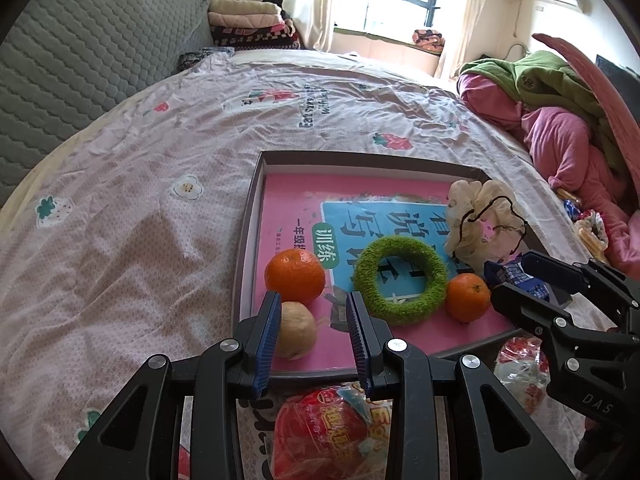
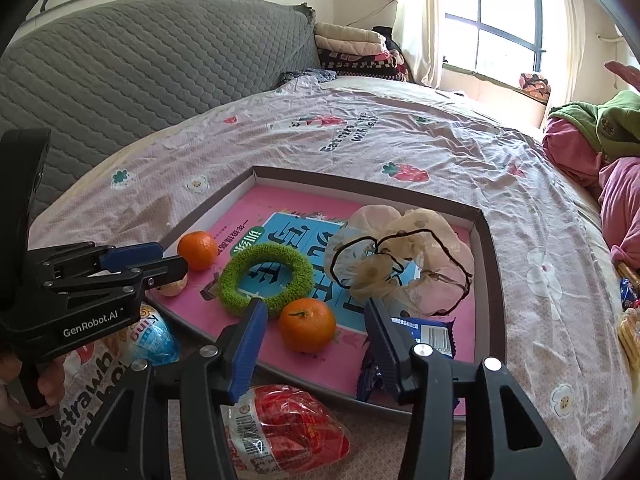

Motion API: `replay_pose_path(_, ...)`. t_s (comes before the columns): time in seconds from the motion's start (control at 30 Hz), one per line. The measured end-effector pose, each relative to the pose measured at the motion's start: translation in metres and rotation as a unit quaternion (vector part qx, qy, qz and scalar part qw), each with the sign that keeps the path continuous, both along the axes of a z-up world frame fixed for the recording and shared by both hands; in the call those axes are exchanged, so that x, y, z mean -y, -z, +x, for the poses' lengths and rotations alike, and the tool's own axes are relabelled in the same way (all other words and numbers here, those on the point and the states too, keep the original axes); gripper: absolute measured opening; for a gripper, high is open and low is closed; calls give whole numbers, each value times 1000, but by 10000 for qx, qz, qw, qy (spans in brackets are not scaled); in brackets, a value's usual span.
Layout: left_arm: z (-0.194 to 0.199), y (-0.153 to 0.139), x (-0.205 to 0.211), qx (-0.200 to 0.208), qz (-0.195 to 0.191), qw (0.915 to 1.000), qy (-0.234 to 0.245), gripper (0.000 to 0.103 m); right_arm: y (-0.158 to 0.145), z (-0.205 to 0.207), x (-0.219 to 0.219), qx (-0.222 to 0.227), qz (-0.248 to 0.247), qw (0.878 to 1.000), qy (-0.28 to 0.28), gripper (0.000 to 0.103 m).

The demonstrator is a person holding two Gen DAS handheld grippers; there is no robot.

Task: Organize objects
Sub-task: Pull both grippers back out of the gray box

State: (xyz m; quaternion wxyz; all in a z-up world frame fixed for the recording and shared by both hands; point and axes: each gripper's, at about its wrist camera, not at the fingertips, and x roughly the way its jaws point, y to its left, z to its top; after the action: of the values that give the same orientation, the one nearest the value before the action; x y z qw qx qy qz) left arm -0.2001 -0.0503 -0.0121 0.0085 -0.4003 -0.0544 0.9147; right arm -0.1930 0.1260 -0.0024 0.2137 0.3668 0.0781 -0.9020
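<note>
Bed, pink strawberry-print sheet: shallow grey cardboard tray (image 2: 490, 248) held a blue foil snack packet (image 2: 430, 334) just beside my right gripper (image 2: 316, 330), jaws open, empty. Left gripper (image 1: 312, 316) open, farther off.

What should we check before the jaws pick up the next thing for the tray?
1. Left gripper jaws empty: ok, open, nothing between them.
2. Right gripper free of the blue packet: cannot tell, the packet lies right against one finger.
3. Room in the tray: ok, the far end is free.
4. Red snack bag in the tray: not ok, it lies outside the near edge.
5. Green ring in the tray: ok.
</note>
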Motion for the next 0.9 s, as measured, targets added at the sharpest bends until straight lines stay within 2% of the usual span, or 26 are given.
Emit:
replay_pose_path(0.17,4,-6,-1,-56,28,10000,-11,34,-4,2,-2,-57,-44,10000,32,53)
replay_pose_path(0.3,9,-17,-5,-151,17,9999,9,34,-11,3,-8,-93,-246,9996,62,58)
replay_pose_path(0.5,15,-30,-7,-258,69,9996,14,35,-22,6,-16,-178,-431,9988,133,60)
replay_pose_path(0.67,22,-40,-10,-361,77,9993,13,41,-29,8,-19,-277,-486,9983,165,62)
replay_pose_path(0.9,33,-51,-13,-467,50,9989,28,43,-41,16,-23,-473,-553,9972,162,66)
